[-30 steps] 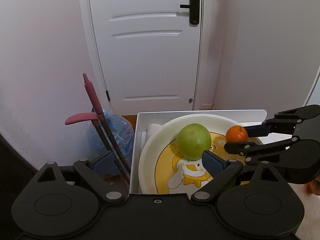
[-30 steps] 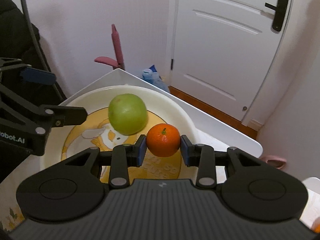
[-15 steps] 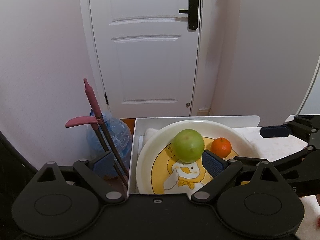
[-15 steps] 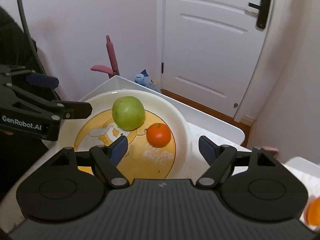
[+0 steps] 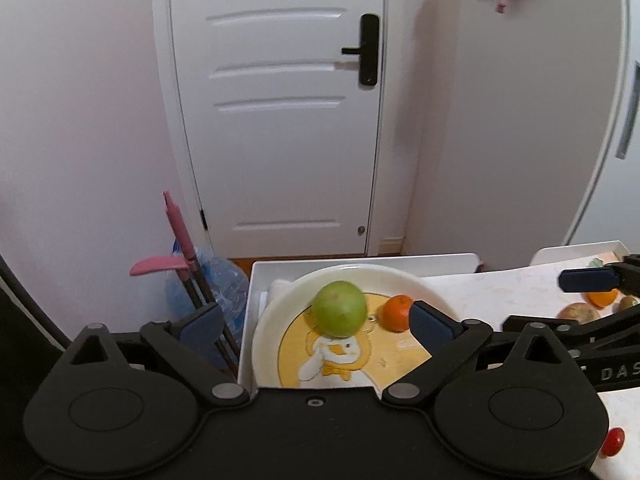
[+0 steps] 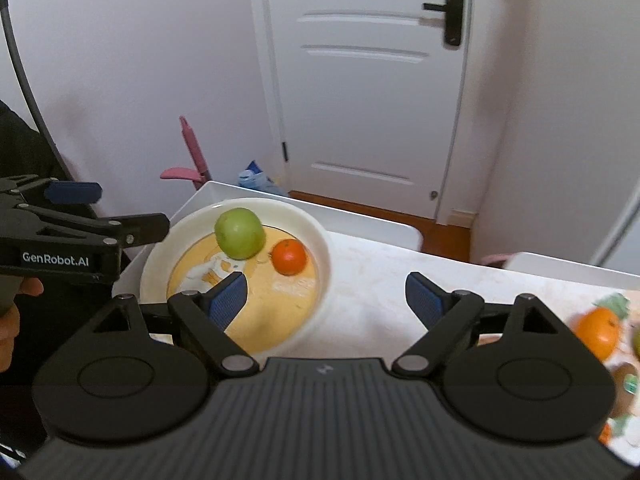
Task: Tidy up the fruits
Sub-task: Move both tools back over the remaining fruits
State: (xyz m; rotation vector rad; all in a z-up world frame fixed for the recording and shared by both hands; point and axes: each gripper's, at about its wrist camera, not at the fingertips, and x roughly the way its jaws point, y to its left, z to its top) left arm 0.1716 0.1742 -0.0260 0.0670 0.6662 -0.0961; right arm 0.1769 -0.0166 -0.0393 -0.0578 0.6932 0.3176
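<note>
Tangerine (image 6: 289, 257) released beside green apple (image 6: 239, 233) on plate (image 6: 320, 280); right gripper (image 6: 326, 295) jaws just opening, wide, empty; left gripper (image 5: 316, 322) wide, empty. Next: approach orange (image 6: 596, 332) squarely, close gently.

You have a plate (image 6: 326, 248) on the table (image 6: 372, 280), and its far side sits in a tray (image 5: 256, 280) at the table's far left corner. On the plate lie an apple (image 6: 239, 233) and a small orange (image 6: 289, 256). The orange is just to the right of the apple, close beside it. Well to the right on the table lie more fruits: a bigger orange (image 6: 597, 332) and others near it. Behind the table stands a door (image 5: 276, 120). A water bottle (image 5: 224, 284) and two handles (image 5: 180, 236) stand on the floor left of the tray.
</note>
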